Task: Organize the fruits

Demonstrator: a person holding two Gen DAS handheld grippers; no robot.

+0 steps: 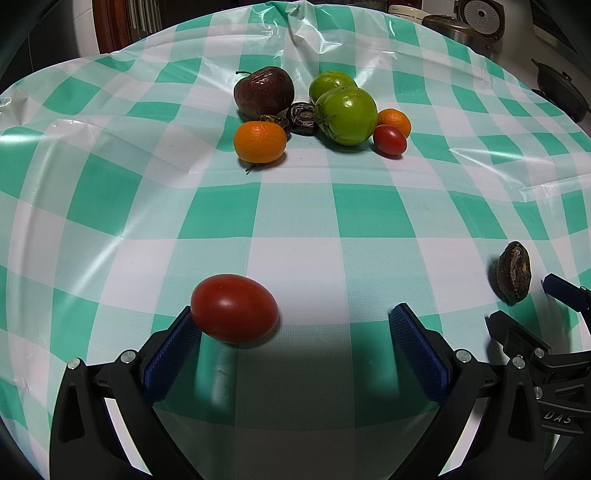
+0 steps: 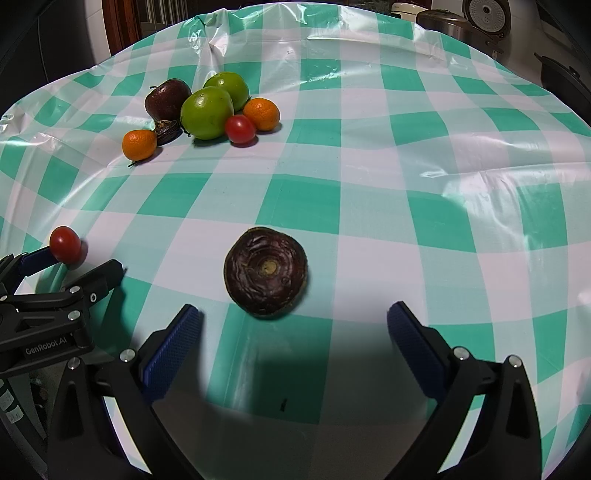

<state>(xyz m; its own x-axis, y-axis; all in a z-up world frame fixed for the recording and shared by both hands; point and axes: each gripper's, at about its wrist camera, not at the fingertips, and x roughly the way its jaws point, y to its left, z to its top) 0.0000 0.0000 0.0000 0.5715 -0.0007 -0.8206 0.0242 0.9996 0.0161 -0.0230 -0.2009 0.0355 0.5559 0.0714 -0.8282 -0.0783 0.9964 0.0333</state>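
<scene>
My left gripper (image 1: 295, 325) is open; a red cherry tomato (image 1: 234, 308) lies on the cloth against its left finger's tip. My right gripper (image 2: 293, 325) is open, with a dark brown water chestnut (image 2: 266, 271) lying just ahead between its fingertips. That chestnut also shows in the left wrist view (image 1: 513, 271), beside the right gripper's fingers (image 1: 565, 291). In the right wrist view the left gripper (image 2: 85, 266) holds nothing, the tomato (image 2: 65, 244) at its far finger. Farther back is a fruit cluster: dark red apple (image 1: 264, 92), two green tomatoes (image 1: 345, 114), two oranges (image 1: 260, 142), a red tomato (image 1: 389, 139), dark chestnuts (image 1: 302, 118).
A green-and-white checked plastic cloth (image 1: 295, 214) covers the table, wrinkled at the back. Rice cookers (image 2: 484, 18) and a dark pan (image 1: 561, 92) stand beyond the far right edge. Dark furniture is behind the far left.
</scene>
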